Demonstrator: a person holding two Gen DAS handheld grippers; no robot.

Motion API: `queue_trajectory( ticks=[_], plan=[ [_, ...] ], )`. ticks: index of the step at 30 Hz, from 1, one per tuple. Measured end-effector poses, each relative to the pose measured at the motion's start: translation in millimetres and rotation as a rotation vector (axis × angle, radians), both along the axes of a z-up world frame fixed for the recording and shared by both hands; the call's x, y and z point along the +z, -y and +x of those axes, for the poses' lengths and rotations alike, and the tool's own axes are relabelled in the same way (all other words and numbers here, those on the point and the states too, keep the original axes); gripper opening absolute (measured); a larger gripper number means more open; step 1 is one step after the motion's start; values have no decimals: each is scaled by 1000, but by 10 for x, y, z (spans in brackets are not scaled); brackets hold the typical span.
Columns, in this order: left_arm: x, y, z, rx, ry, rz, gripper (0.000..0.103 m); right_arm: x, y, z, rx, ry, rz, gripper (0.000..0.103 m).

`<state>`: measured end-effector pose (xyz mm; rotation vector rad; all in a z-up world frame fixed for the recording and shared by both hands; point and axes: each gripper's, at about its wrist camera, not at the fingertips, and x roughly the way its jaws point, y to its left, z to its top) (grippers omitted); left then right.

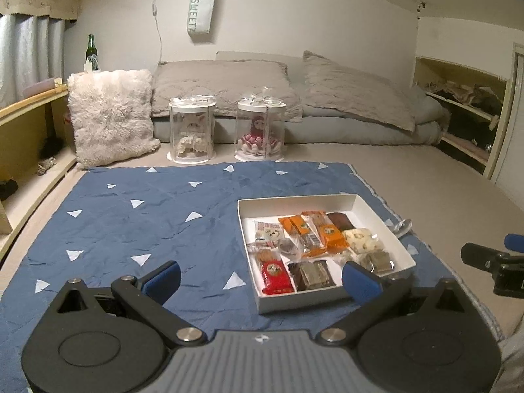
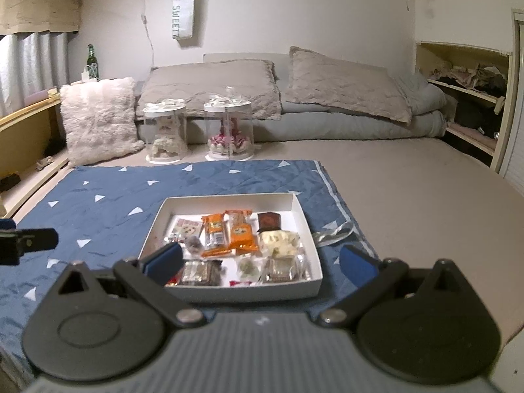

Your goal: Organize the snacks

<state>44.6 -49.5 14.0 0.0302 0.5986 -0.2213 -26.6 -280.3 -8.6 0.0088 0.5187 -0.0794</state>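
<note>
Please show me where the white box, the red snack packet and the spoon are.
white box (image 1: 296, 202): left wrist view, on its far wall.
red snack packet (image 1: 276, 276): left wrist view, middle of the wrapper.
spoon (image 1: 403, 226): left wrist view, on its bowl.

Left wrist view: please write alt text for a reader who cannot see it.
A white box of wrapped snacks sits on a blue mat, just ahead of the open, empty left gripper. The right gripper pokes in at the right edge; pillows lie behind.
</note>
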Motion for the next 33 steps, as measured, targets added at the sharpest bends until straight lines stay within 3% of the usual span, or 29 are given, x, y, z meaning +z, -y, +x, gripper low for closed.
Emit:
queue_trajectory(
  ticks=[9,33],
  plan=[
    [-115,-17,-238,27,29,34,103,-55,-24,-187,26,18,-17,103],
    [-129,-34,-289,16,46,19,103,-94,-68,-261,25,32,-22,103]
  ],
)
